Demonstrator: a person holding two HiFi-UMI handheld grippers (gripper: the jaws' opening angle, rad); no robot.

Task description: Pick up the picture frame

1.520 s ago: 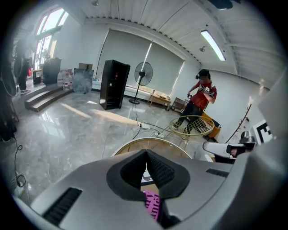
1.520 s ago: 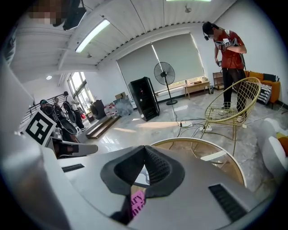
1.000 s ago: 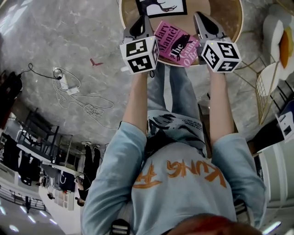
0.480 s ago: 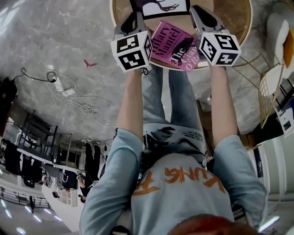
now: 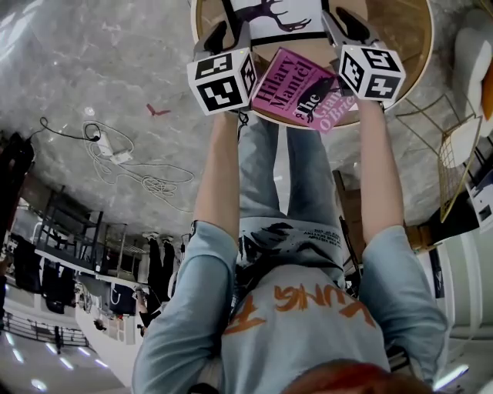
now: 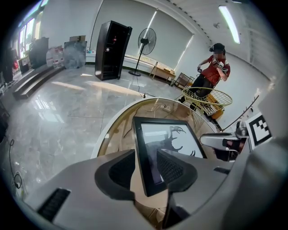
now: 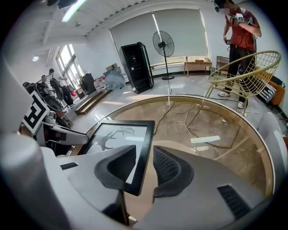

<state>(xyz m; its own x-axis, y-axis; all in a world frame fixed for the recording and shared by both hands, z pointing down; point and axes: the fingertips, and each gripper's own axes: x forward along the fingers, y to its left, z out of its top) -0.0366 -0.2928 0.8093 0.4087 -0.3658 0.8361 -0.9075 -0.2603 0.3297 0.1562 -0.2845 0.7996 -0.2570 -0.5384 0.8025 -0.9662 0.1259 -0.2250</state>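
A black picture frame [image 5: 271, 14] with a deer silhouette lies flat on the round glass table [image 5: 416, 54], at the top of the head view. My left gripper [image 5: 221, 32] is at the frame's left side. Its jaws are opening, and the frame's left edge [image 6: 143, 155] runs between them with a gap at each pad. My right gripper [image 5: 344, 21] is at the frame's right side. Its jaws [image 7: 142, 165] are opening too, around the frame's right edge [image 7: 143, 148], and a gap shows at the right pad.
A pink book [image 5: 304, 88] lies on the table's near edge between my arms. A gold wire chair [image 7: 240, 72] stands behind the table, with a person in a red top [image 6: 215, 67] beside it. Cables [image 5: 127, 158] trail on the marble floor to the left.
Both grippers have sunk toward the table and moved forward past the pink book. They now sit at the frame's two side edges.
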